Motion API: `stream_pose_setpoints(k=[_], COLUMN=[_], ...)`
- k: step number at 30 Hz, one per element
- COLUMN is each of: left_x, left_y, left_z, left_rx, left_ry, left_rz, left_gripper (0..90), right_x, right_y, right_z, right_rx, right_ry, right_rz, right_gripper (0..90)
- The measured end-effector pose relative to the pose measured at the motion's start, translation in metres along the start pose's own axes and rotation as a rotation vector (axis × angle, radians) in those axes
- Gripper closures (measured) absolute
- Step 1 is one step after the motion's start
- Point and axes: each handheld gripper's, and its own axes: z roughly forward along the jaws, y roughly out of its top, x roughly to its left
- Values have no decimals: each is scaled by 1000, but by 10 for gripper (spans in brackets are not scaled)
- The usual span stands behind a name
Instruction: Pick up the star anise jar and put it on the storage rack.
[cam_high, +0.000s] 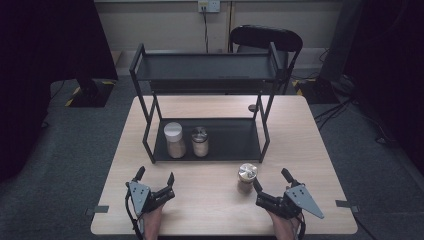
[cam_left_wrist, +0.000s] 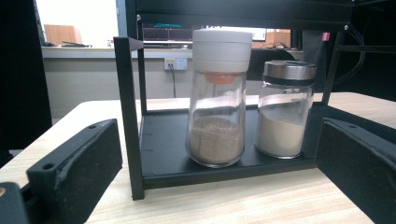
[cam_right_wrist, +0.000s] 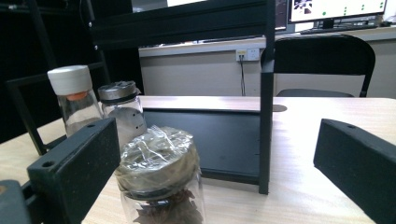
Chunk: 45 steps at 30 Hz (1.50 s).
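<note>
Nearest the person, the left gripper (cam_high: 155, 178) and the right gripper (cam_high: 272, 181) rest on the table (cam_high: 310, 150), both with jaws spread wide and holding nothing. A foil-topped jar (cam_high: 247, 176) stands just in front of the rack (cam_high: 260, 145), beside the right gripper. On the rack's lower shelf stand a white-capped shaker (cam_high: 174, 139) and a metal-lidded jar (cam_high: 200, 141).
</note>
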Motion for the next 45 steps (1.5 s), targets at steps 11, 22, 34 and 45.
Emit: stream_pose_setpoints(k=[11, 22, 34, 45], left_x=[0, 0, 0, 0], left_y=[0, 0, 0, 0], left_z=[0, 0, 0, 0], left_rx=[-1, -2, -2, -2], left_ry=[0, 0, 1, 2], left_rz=[1, -1, 0, -1], left_gripper=[2, 2, 1, 2], right_x=[8, 15, 16, 15], right_y=[11, 19, 22, 27], right_z=[11, 26, 37, 45], right_rx=[44, 86, 166, 254], right_ry=[35, 75, 105, 124], right_rz=[-56, -88, -131, -159], right_gripper=[0, 41, 87, 164])
